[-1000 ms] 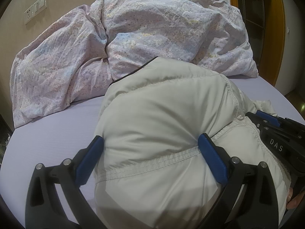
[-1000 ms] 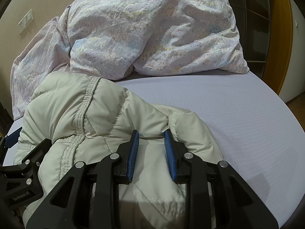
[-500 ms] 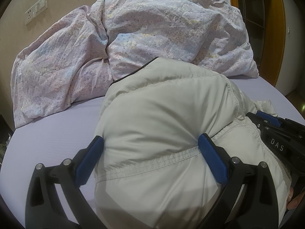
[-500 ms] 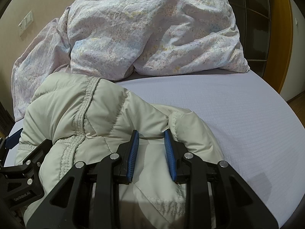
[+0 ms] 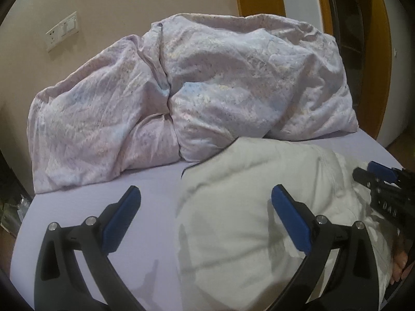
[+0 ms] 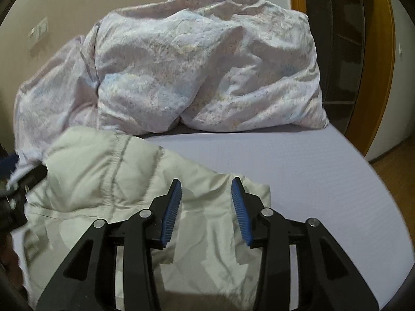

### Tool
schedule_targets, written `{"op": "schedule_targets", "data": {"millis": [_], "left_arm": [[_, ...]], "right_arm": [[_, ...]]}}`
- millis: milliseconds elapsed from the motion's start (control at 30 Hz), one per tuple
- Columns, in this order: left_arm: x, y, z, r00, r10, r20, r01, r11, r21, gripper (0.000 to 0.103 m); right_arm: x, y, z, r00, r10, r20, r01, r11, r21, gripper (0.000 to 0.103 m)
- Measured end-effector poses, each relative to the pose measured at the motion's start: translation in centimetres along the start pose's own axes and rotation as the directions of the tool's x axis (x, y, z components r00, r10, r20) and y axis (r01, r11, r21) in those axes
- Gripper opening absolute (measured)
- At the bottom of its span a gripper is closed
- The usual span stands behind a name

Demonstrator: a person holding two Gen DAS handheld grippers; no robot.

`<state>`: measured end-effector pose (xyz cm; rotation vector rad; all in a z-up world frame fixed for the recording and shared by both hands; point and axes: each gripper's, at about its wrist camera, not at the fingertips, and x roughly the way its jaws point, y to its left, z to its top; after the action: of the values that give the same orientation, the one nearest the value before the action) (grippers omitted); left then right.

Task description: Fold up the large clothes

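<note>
My left gripper (image 5: 205, 217) hangs above the bed (image 5: 145, 181) with its jaws spread wide, nothing pinched: the left pad sits over bare lilac sheet, the right pad over the pale jacket (image 5: 246, 207). The jacket lies bunched on the near part of the bed, puffy and creased, its far edge just short of the duvet (image 5: 207, 90), which is heaped along the far side against the wall. From the right wrist camera, my right gripper (image 6: 206, 202) is over the jacket (image 6: 103, 176) too, and its jaws are opening; the blue pads stand apart with only loose fabric beneath them, and I see no fold pressed between them. The jacket's stitched seam runs up its raised hump on the left of that view, and a flat flap of it spreads out under my right fingers toward open sheet (image 6: 285, 160). At the right edge of the left view I catch the other gripper (image 5: 384, 189) resting close over the jacket's far side, with a bit of a hand (image 5: 400, 269) below it. A switch plate (image 5: 62, 31) sits on the wall, wooden door frame (image 5: 381, 51) off to the right.
</note>
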<state>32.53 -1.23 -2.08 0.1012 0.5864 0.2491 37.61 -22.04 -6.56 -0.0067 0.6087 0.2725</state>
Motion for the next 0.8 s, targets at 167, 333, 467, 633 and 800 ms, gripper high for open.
{"op": "schedule_targets", "data": {"millis": [167,333,467,633,800], "left_arm": [[1.9,-1.5,-0.2,0.999,-0.008,-0.037,0.008,1.0,0.02,0.101],[2.8,-3.4,-0.9,0.998,0.03,-0.057,-0.027,0.998,0.061,0.101],[3.5,-3.7,-1.3,0.997,0.024,-0.074,-0.021,0.999,0.05,0.101],[4.7,-3.4,-1.7,0.994,-0.017,-0.111,0.019,1.0,0.013,0.101],[5.4,-3.4,-2.1,0.991,-0.033,-0.128,0.033,0.999,-0.002,0.101]], "right_arm": [[1.2,-1.2,-1.2,1.0,0.001,-0.013,-0.001,1.0,0.017,0.041],[1.7,-1.5,-1.8,1.0,0.017,-0.013,-0.017,0.999,0.037,0.042],[2.1,-2.0,-2.1,0.999,0.045,-0.021,-0.043,0.997,0.068,0.042],[2.8,-2.2,-2.1,0.997,0.062,-0.046,-0.058,0.995,0.078,0.043],[3.5,-2.5,-2.1,0.993,0.092,-0.07,-0.085,0.992,0.094,0.044]]}}
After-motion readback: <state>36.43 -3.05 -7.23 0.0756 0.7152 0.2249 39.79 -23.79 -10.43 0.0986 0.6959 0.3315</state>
